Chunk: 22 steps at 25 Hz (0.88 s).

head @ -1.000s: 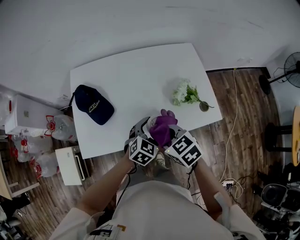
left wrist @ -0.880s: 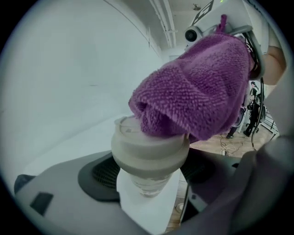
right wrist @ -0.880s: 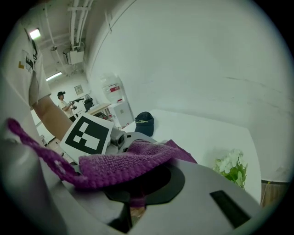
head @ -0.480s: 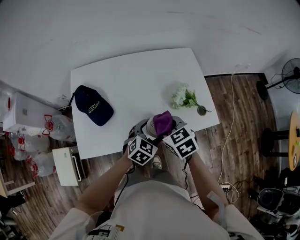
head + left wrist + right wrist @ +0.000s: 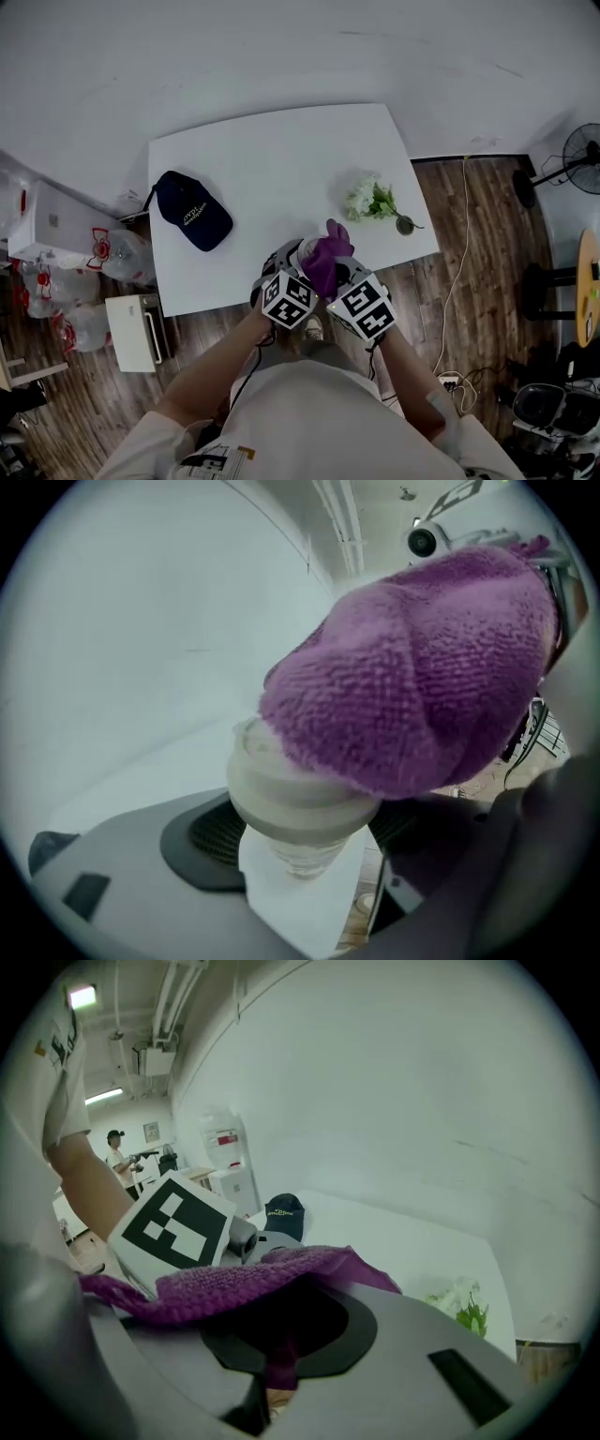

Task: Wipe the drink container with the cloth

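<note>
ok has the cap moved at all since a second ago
No. The cap lies by the table's left edge as before, with the same gap to the flowers.

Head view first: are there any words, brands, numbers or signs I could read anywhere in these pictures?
Dark blue fabric cap: yellow lettering, too small to read.
Black-and-white marker cubes: square patterns only, no words.
Red-and-white panel on the far wall: blurred, unreadable.
</note>
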### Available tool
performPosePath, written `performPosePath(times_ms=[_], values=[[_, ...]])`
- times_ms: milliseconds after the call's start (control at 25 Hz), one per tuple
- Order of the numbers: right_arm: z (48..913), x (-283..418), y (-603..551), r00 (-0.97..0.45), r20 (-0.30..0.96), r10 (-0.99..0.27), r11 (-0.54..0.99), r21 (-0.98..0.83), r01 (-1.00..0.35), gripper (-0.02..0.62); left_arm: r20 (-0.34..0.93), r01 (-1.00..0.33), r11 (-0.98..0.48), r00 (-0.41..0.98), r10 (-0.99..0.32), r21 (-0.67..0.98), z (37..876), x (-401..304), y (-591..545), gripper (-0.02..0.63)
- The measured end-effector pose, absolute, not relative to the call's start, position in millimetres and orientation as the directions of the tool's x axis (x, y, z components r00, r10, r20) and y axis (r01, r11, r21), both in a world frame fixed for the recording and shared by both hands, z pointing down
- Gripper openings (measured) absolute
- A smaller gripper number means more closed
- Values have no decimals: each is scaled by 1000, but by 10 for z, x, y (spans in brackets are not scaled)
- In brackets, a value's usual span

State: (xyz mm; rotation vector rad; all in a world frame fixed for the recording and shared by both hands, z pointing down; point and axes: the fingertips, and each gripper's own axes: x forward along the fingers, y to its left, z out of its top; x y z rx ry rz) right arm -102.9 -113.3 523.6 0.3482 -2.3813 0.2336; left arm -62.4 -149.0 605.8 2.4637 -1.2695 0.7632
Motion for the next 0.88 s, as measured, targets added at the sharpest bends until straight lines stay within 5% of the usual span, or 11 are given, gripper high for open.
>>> performPosePath(times_ms=[560, 720, 880], values=[[5244, -1053, -1755, -660, 641, -392, 868, 21, -496, 39, 573, -798, -603, 503, -647, 20, 6064, -663, -1476, 405], [5199, -1189, -1590, -630, 631, -453, 873, 171, -457, 38, 580, -797, -604, 494, -648, 4, 6065, -681, -1464, 405], [5210, -1143, -1317, -671, 636, -380, 914, 147, -378, 38, 592, -780, -625, 505, -628, 3, 6071, -655, -1442, 405]])
